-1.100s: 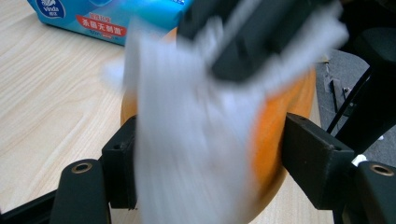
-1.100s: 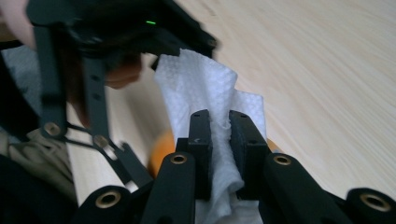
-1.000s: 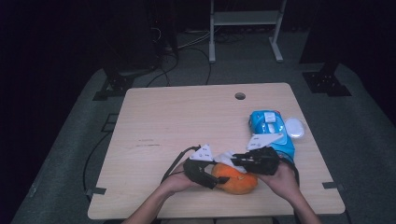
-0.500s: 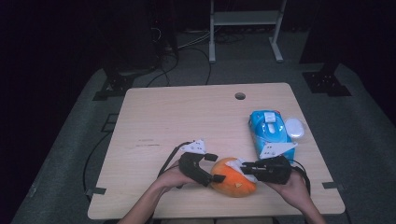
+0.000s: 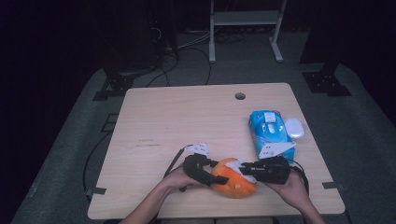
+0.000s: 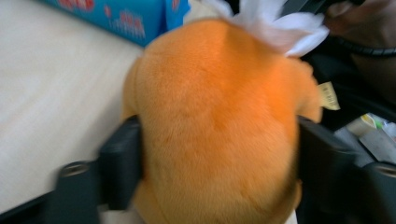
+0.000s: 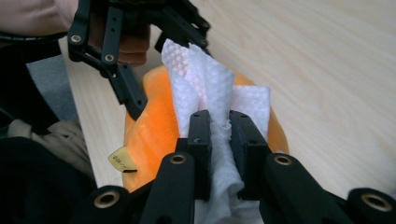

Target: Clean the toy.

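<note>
Gripping, left gripper (image 5: 212, 173): its jaws have just been closing and now press on both flanks of the orange plush toy (image 5: 233, 178); in the left gripper view the toy (image 6: 219, 126) bulges between the two black jaws.
Right gripper (image 7: 219, 128): jaws narrow, pinched on a white paper tissue (image 7: 210, 88) whose crumpled end stands up past the tips; in the high view this gripper (image 5: 245, 169) lies over the toy's top.
Tissue and toy: the tissue (image 5: 243, 167) rests on the toy's upper surface, touching it.
Toy's place: on the wooden table (image 5: 187, 121), near its front edge, between the two hands.
Toy's tag: a small yellowish label (image 7: 120, 161) sticks out at its side.
Farther out: a blue tissue pack (image 5: 271, 133) lies just behind the right gripper, a white oval object (image 5: 294, 127) touching its right side.
Table top: a round hole (image 5: 240, 96) near the far edge.
</note>
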The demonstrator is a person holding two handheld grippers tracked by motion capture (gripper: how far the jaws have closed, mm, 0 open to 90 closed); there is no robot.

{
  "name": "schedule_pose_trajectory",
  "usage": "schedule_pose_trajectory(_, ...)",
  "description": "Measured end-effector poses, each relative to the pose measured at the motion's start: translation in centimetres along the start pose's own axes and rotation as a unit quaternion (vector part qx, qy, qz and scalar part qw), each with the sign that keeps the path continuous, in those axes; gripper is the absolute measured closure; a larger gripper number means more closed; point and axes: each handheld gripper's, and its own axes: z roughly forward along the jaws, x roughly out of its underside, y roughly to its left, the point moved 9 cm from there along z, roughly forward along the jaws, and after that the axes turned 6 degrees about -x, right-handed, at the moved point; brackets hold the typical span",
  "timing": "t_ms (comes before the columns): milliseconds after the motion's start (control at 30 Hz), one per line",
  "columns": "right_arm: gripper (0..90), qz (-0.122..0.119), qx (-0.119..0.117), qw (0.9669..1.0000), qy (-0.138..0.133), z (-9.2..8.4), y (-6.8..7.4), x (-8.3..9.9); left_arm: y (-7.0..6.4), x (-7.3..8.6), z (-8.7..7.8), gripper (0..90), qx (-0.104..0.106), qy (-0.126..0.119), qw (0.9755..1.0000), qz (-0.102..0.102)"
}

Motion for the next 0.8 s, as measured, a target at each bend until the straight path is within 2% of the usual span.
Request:
schedule_pose_trajectory(33,78.5,0.002,0.002,1.0000,-0.009,-0.4,0.0,-0.3,0.0,-0.6,-0.3,35.6,-0.010,-0.016,0.9997,0.015)
schedule_pose_trajectory(67,78.5,0.004,0.004,0.9998,-0.019,-0.7,0.0,-0.7,0.1,-1.3,-0.8,36.7,-0.031,-0.032,0.9983,0.038)
schedule_pose_trajectory(133,78.5,-0.003,0.024,0.9991,-0.034,-1.2,-0.3,-1.6,0.2,-2.7,-1.6,37.5,-0.060,-0.057,0.9939,0.073)
schedule_pose_trajectory(167,78.7,-0.004,0.028,0.9988,-0.041,-1.3,-0.4,-2.0,0.3,-3.4,-2.2,37.5,-0.080,-0.071,0.9896,0.097)
schedule_pose_trajectory(200,78.7,-0.005,0.032,0.9980,-0.054,-1.4,-0.7,-2.7,0.5,-3.7,-2.6,37.5,-0.102,-0.073,0.9845,0.123)
schedule_pose_trajectory(233,78.7,-0.006,0.035,0.9975,-0.060,-1.2,-0.9,-3.2,0.9,-3.8,-2.9,37.4,-0.129,-0.070,0.9774,0.153)
schedule_pose_trajectory(267,78.7,-0.009,0.040,0.9972,-0.062,-0.9,-1.2,-3.6,1.2,-3.7,-3.0,36.8,-0.144,-0.064,0.9735,0.165)
schedule_pose_trajectory(300,78.7,-0.010,0.044,0.9972,-0.059,-0.5,-1.5,-3.8,1.9,-3.3,-3.1,35.8,-0.159,-0.056,0.9714,0.167)
schedule_pose_trajectory(333,78.7,-0.010,0.048,0.9975,-0.051,0.5,-2.0,-3.8,2.6,-2.7,-3.1,33.9,-0.167,-0.045,0.9710,0.165)
schedule_pose_trajectory(367,78.7,-0.009,0.050,0.9980,-0.037,1.5,-2.5,-3.5,3.3,-1.9,-2.9,31.0,-0.169,-0.026,0.9726,0.157)
schedule_pose_trajectory(400,78.7,-0.007,0.049,0.9985,-0.023,2.6,-2.8,-3.1,3.9,-1.1,-2.8,25.3,-0.163,-0.014,0.9767,0.139)
schedule_pose_trajectory(433,78.8,0.001,0.037,0.9991,-0.019,3.6,-3.0,-2.6,4.2,-0.6,-2.9,18.3,-0.149,-0.013,0.9820,0.115)
schedule_pose_trajectory(467,79.0,0.013,0.024,0.9993,-0.025,4.3,-2.9,-2.3,4.5,-0.4,-3.2,14.3,-0.139,-0.014,0.9860,0.091)
schedule_pose_trajectory(500,79.1,0.017,0.015,0.9994,-0.025,4.7,-2.7,-2.2,4.6,-0.3,-3.4,11.9,-0.131,-0.016,0.9889,0.068)
schedule_pose_trajectory(533,79.1,0.009,0.018,0.9996,-0.021,4.8,-2.5,-2.2,4.7,-0.4,-3.6,11.9,-0.127,-0.015,0.9902,0.056)
schedule_pose_trajectory(567,79.0,0.002,0.023,0.9996,-0.018,4.8,-2.3,-2.3,4.8,-0.4,-3.7,12.0,-0.125,-0.016,0.9909,0.046)
schedule_pose_trajectory(733,79.0,-0.031,0.046,0.9984,-0.011,4.9,-0.8,-3.1,4.5,0.2,-3.2,20.0,-0.131,-0.005,0.9888,0.072)
schedule_pose_trajectory(800,79.0,-0.040,0.034,0.9984,-0.021,5.2,0.0,-3.7,4.3,0.3,-3.1,20.7,-0.132,-0.002,0.9879,0.081)
